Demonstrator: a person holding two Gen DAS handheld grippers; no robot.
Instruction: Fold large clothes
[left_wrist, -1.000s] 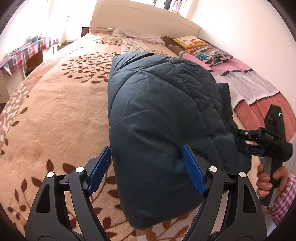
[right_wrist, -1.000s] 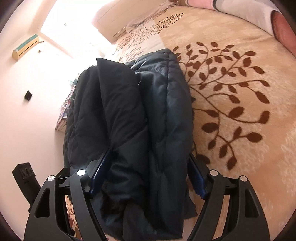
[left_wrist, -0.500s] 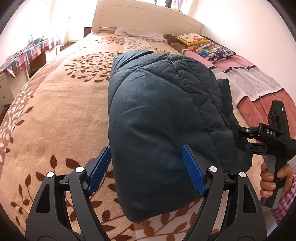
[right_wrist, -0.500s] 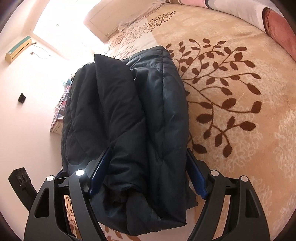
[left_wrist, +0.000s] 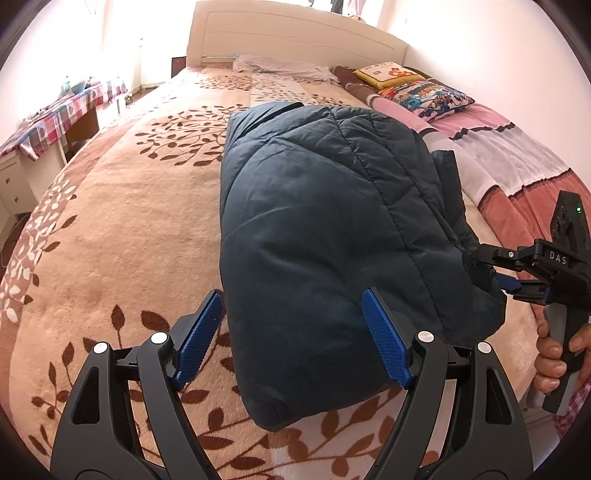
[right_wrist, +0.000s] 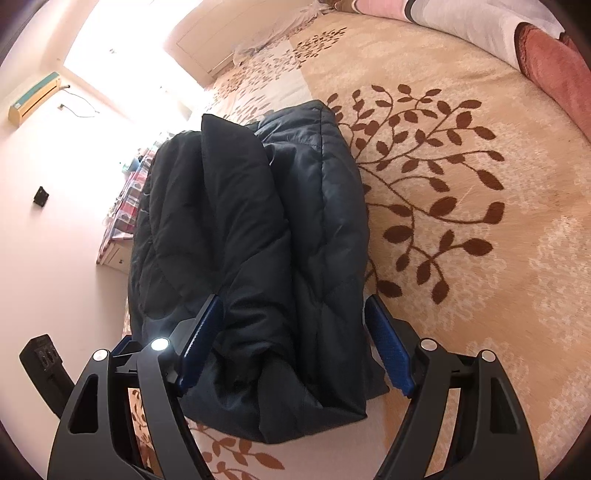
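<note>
A dark blue quilted jacket (left_wrist: 325, 236) lies folded into a thick bundle on the bed's leaf-patterned blanket (left_wrist: 122, 229). My left gripper (left_wrist: 293, 339) is open, its blue pads astride the bundle's near end, above it. In the right wrist view the jacket (right_wrist: 251, 258) shows its stacked folds. My right gripper (right_wrist: 295, 347) is open with the folded side edge between its pads. It also shows in the left wrist view (left_wrist: 517, 273), held by a hand at the jacket's right side.
A pink and red quilt (left_wrist: 509, 162) and colourful pillows (left_wrist: 424, 92) lie along the bed's right side by the wall. The white headboard (left_wrist: 295, 40) is at the far end. A desk with a checked cloth (left_wrist: 55, 118) stands left of the bed.
Both grippers have drawn back slightly from the jacket; the bundle lies still. Neither gripper has closed.
</note>
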